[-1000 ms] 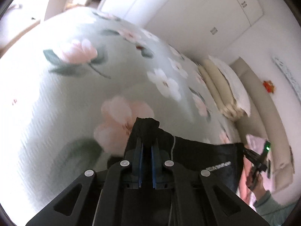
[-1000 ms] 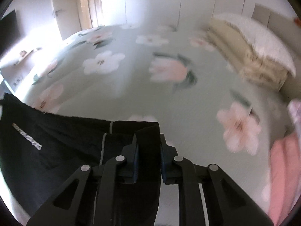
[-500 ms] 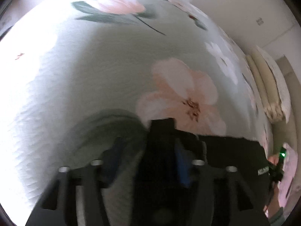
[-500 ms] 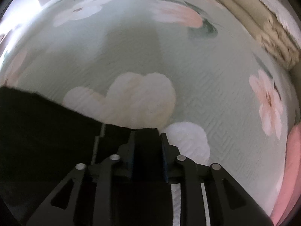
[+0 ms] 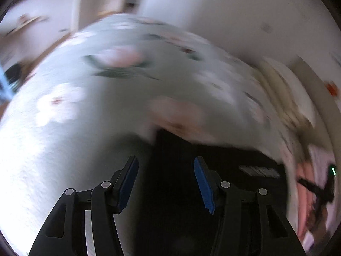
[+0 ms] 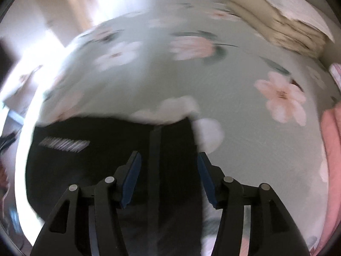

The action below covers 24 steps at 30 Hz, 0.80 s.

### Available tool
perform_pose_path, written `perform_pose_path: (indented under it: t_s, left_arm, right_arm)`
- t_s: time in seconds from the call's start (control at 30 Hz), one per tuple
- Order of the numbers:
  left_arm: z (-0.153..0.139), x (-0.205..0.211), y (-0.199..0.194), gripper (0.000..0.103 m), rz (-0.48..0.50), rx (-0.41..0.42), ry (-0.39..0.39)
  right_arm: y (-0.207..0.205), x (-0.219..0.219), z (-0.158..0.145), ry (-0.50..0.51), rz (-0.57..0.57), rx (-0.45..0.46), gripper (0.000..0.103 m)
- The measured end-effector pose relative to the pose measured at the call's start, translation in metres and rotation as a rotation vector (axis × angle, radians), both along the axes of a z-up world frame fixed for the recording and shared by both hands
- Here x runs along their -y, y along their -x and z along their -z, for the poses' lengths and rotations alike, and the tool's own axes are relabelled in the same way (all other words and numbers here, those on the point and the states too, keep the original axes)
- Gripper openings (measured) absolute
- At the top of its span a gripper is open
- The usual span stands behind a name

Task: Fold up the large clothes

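A black garment (image 5: 202,170) with a white logo strip lies flat on the floral bedspread (image 5: 96,106). In the left wrist view my left gripper (image 5: 166,166) is open just above the garment's near left corner, holding nothing. In the right wrist view the same black garment (image 6: 106,160) lies below my right gripper (image 6: 169,160), which is open over the garment's right corner beside a grey seam stripe. Both views are motion-blurred.
Folded cream bedding (image 6: 283,25) is stacked at the head of the bed. A pink cloth (image 6: 332,149) lies at the right edge of the bed. White wardrobe doors (image 5: 245,17) stand beyond the bed.
Both grippers, shut on the garment's corners a second ago, lowered it onto the bed and have opened and let go. Both have lifted back from the cloth.
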<state>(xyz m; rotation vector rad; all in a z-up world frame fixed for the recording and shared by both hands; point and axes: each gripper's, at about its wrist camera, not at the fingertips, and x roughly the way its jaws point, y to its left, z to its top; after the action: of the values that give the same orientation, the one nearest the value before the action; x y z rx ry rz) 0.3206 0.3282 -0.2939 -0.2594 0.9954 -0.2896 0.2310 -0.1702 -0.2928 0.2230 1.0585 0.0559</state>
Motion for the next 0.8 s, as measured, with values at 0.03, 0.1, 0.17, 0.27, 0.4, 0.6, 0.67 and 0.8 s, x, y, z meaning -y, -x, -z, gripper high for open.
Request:
perform_pose_path:
  t_s: [0.03,0.1,0.17,0.27,0.4,0.6,0.67,0.8]
  left_arm:
    - [-0.003,0.024,0.016,0.056,0.058,-0.001,0.017]
    - [-0.002,0.072,0.043,0.056,0.157,-0.015,0.011]
    - [0.004,0.106,0.060,0.056,0.223,-0.033,0.029]
    - [0.023,0.158,0.084,0.055,0.321,-0.062,0.005]
    - [0.069,0.187,0.091,0.055,0.323,-0.087,-0.124]
    - [0.099,0.211,0.089,0.058,0.279,-0.058,-0.255]
    - [0.097,0.211,0.089,0.058,0.268,-0.056,-0.243]
    - [0.085,0.203,0.093,0.058,0.290,-0.051,-0.194]
  right_arm:
    - [0.010,-0.018,-0.003,-0.032,-0.033,0.008,0.057]
    - [0.019,-0.044,0.000,-0.058,-0.077,0.004,0.057]
    - [0.024,-0.071,0.009,-0.061,-0.123,-0.009,0.055]
    - [0.022,-0.105,0.028,-0.001,-0.183,-0.014,0.050]
    - [0.012,-0.128,0.066,0.046,-0.215,-0.067,0.050]
    - [0.007,-0.148,0.103,0.132,-0.201,-0.082,0.050]
    - [0.007,-0.147,0.103,0.116,-0.193,-0.079,0.050]
    - [0.011,-0.137,0.093,0.059,-0.224,-0.070,0.050]
